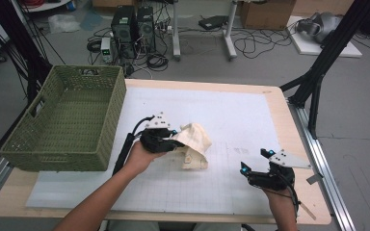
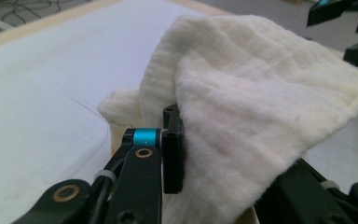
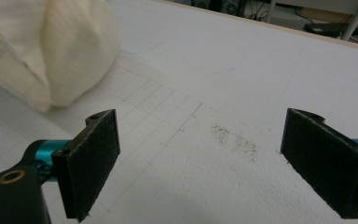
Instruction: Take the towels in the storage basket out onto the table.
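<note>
Nearest the desk's front edge, the right gripper (image 1: 256, 160) is held wide apart and idle, while the left gripper (image 1: 172, 136), clamped on the cream cloth (image 1: 195, 139), should be kept pinched firmly until the green basket (image 1: 65, 120) at the left edge is reached.

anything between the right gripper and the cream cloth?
Nothing: in the high view only bare white gridded mat separates the right gripper from the cream cloth. The right gripper view shows a faint dark smudge on it.

Cloth (image 1: 195, 144) right of basket (image 1: 67, 120)
</note>
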Motion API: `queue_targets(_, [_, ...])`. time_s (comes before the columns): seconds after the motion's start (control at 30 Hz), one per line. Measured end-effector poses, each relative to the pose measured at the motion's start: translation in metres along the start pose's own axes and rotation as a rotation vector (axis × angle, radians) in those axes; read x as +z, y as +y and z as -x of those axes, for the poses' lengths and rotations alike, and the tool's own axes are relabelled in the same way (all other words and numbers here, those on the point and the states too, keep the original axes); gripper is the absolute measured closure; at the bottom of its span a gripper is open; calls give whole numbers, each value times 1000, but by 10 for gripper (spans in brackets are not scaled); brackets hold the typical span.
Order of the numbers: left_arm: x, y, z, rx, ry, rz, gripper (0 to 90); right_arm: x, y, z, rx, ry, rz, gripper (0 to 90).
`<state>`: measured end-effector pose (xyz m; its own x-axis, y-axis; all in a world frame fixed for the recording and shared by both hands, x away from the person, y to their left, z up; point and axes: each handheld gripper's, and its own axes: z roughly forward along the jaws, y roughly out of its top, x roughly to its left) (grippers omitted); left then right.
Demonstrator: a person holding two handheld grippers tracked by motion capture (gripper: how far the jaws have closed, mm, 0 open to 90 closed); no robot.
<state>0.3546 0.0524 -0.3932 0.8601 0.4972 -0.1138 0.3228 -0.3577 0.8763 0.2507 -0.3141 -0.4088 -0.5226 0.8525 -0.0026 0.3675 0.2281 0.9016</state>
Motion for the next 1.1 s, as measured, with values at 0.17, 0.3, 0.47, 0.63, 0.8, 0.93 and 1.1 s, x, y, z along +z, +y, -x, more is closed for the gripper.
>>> queue_targets(0.17, [19,-5,-1,-20,15,-23,721,1,-1,1,5,2,-3,109])
queue_targets(0.3, [44,-10,5,21,65,-93,711,2,-1,0,-2,4,-6,109])
queue_targets(0.47, [59,-17,6,29,104,-145,614,3,-1,-1,-4,6,-15,109])
queue_targets(0.63, [34,-12,2,-37,118,-42,284,3,-3,-1,-4,5,-19,110])
queue_targets(0.8, [-8,-19,-6,-65,169,64,203,4,-3,-1,-13,6,-18,109])
queue_targets(0.93, [-43,-33,-13,-79,194,133,203,5,-2,-3,-11,9,-23,110])
queue_targets(1.1, [-76,-59,-12,-86,227,194,185,8,-1,-4,-14,12,-19,109])
